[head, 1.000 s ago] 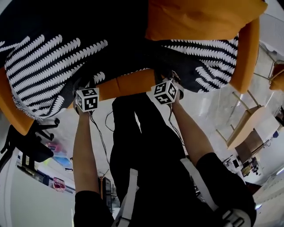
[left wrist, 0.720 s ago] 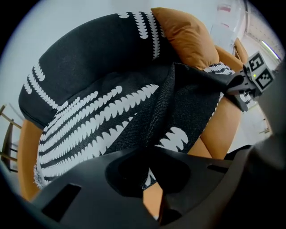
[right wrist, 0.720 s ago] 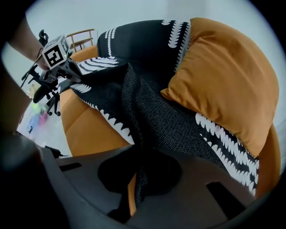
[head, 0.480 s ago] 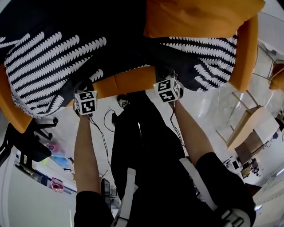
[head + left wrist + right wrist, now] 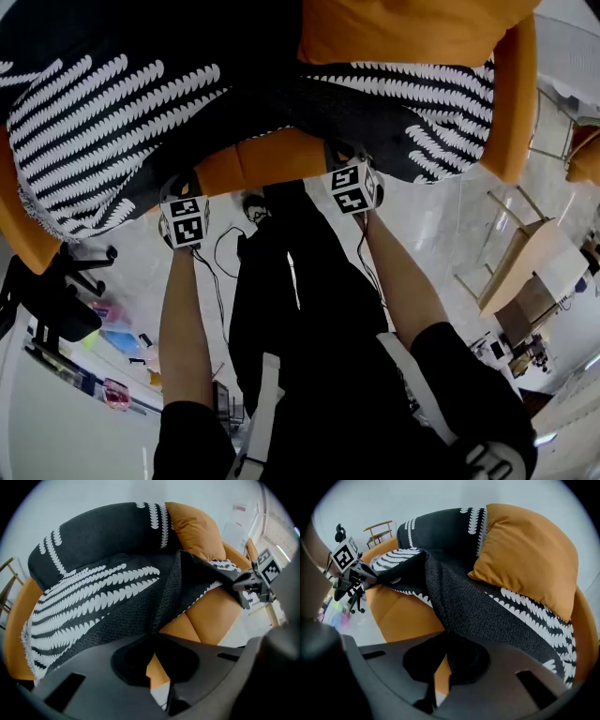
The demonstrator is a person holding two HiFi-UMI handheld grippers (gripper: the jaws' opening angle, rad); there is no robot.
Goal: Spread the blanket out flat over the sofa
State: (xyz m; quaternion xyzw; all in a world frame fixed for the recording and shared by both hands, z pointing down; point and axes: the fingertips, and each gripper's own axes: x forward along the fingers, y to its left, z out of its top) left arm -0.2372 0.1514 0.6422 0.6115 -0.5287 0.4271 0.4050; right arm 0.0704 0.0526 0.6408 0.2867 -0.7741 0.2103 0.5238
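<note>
Both grippers have drawn back slightly from the seat front since a second ago, the left gripper [image 5: 153, 637] more so. Its jaws have just been closing and are now pressed together on a fold of the blanket [image 5: 112, 112]. Right gripper [image 5: 445, 634] likewise pinches the blanket edge, jaws tight on the cloth.

Blanket lies over the sofa [image 5: 272, 159], covering back and seat but bunched and creased. A raised ridge of fabric runs up from each set of jaws. Bare seat front shows between the two grippers.

Blanket: coarse, grainy weave, charcoal-black, with rows of white serrated, leaf-like stripes; pale fringe along its left edge in the head view.

Sofa: smooth orange upholstery, rounded arms, one seam down the seat front. Plump orange cushion [image 5: 529, 555] leans against the back, resting on the blanket. Floor [image 5: 422, 225] pale and glossy.
</note>
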